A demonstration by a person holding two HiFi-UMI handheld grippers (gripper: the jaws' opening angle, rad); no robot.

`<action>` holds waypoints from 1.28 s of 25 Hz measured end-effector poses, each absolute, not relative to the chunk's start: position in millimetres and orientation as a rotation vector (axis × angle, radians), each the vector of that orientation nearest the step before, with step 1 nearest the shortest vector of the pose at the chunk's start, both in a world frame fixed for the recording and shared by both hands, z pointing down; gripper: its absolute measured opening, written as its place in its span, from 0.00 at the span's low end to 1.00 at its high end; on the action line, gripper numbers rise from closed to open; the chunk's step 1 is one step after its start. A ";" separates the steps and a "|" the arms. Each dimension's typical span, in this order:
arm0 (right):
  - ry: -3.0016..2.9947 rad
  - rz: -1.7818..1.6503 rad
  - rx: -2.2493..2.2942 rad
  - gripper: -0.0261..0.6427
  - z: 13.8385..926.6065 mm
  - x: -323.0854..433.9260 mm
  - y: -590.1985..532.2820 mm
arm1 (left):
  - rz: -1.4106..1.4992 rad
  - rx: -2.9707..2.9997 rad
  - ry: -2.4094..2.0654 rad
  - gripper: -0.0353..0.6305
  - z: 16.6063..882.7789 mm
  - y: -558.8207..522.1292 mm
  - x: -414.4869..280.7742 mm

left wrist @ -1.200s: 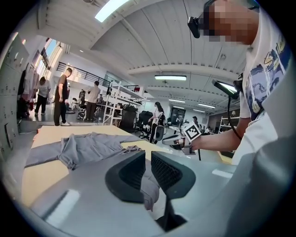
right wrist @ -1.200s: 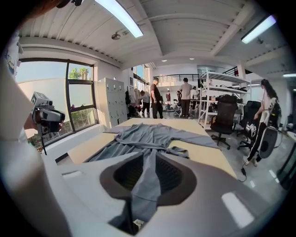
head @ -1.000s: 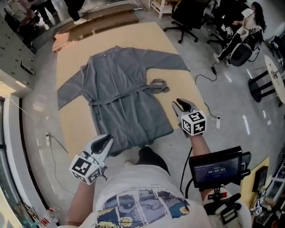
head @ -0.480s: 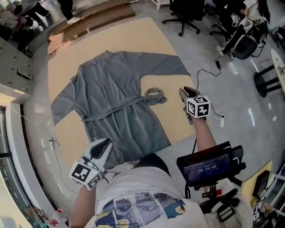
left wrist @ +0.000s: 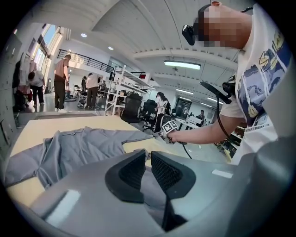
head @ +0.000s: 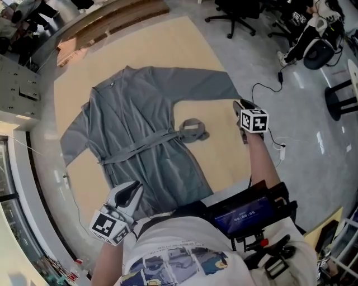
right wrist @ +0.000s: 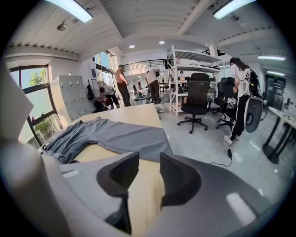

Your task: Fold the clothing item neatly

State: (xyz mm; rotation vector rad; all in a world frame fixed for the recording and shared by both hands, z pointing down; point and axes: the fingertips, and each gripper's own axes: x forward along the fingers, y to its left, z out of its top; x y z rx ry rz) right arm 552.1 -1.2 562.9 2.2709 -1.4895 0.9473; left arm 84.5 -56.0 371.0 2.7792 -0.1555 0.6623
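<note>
A grey robe (head: 145,134) lies spread flat on a tan mat (head: 184,50), its belt tied across the waist with a loose end (head: 193,131) to the right. My left gripper (head: 134,190) hovers at the hem's lower left corner. Its jaws (left wrist: 148,159) stand barely apart, and only the cloth (left wrist: 78,148) shows beyond them. My right gripper (head: 239,103) is just off the cuff of the right sleeve (head: 215,84). Its jaws (right wrist: 149,169) have just been opening and hold nothing. Bare mat and the sleeve (right wrist: 125,136) lie ahead of them.
Office chairs (head: 232,14) stand on the shiny floor to the right of the mat. A cable (head: 268,89) runs near my right hand. A screen device (head: 246,212) hangs at the person's chest. People, shelving (right wrist: 185,74) and lockers (right wrist: 69,92) are at the room's far side.
My right gripper has travelled from beside the hem up to the right sleeve's cuff. The left gripper stays by the hem's left corner. The robe has not moved.
</note>
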 end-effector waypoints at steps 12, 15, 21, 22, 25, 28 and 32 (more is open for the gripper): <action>-1.444 1.134 2.330 0.29 600.9 606.3 -14.3 | 0.705 2.709 -0.131 0.12 389.6 -63.5 110.8; -1.441 1.182 2.305 0.29 610.3 612.3 -17.3 | 0.711 2.694 -0.119 0.12 394.5 -63.0 114.7; -1.477 1.333 2.275 0.29 628.1 616.2 -18.7 | 0.722 2.676 -0.115 0.12 404.2 -64.8 117.3; -1.488 1.352 2.277 0.29 628.9 616.1 -19.1 | 0.723 2.673 -0.116 0.12 405.3 -65.4 117.0; -1.513 1.395 2.280 0.29 630.5 615.7 -19.6 | 0.717 2.658 -0.123 0.12 406.3 -65.2 116.4; -1.523 1.401 2.282 0.29 629.9 615.3 -19.5 | 0.707 2.654 -0.130 0.12 402.5 -64.1 115.5; -1.526 1.385 2.263 0.27 628.5 614.9 -19.0 | 0.695 2.651 -0.143 0.12 402.7 -63.8 111.6</action>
